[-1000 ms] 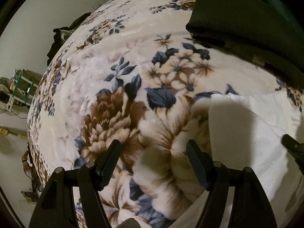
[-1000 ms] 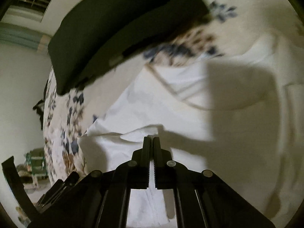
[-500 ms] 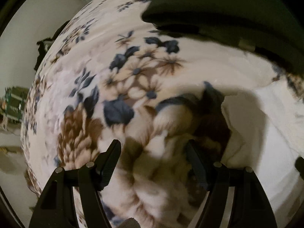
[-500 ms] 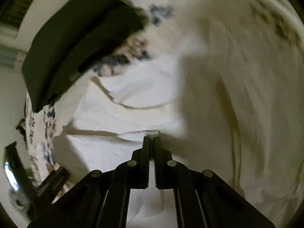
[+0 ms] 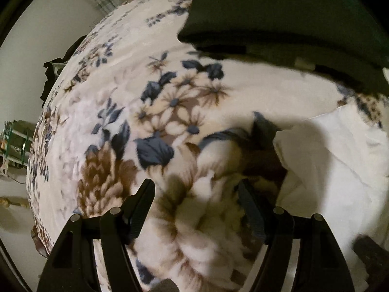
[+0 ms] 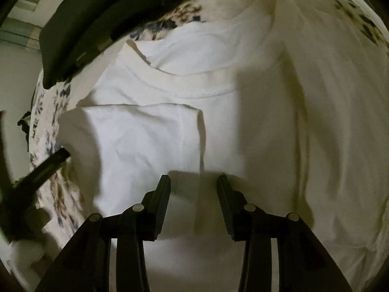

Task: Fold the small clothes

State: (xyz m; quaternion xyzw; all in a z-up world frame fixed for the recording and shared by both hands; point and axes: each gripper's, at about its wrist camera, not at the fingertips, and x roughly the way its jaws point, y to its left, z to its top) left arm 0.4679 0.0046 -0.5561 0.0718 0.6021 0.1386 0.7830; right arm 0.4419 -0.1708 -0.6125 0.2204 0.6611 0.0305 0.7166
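Note:
A white T-shirt [image 6: 218, 112] lies spread on a floral blanket, neckline toward the top of the right wrist view, one sleeve folded in over its left side. My right gripper [image 6: 193, 182] hangs just above the shirt body and its jaws are opening; the cloth lies loose below them, gripped by neither finger. In the left wrist view my left gripper [image 5: 197, 189] stands open over the bare blanket [image 5: 150, 112], left of the shirt's folded edge [image 5: 328, 160], with nothing between its fingers. The left gripper's dark finger [image 6: 48, 165] shows at the left of the right wrist view.
A dark folded garment or cushion [image 5: 279, 19] lies on the blanket beyond the shirt, also seen as a dark folded mass [image 6: 92, 19] at the upper left. The bed edge curves away at the left, with a green rack [image 5: 14, 141] and dark clothing [image 5: 51, 73] past it.
My right gripper was shut on a fold of the shirt and has opened, leaving the sleeve laid over the body. The left gripper shifted toward the shirt's edge, still open.

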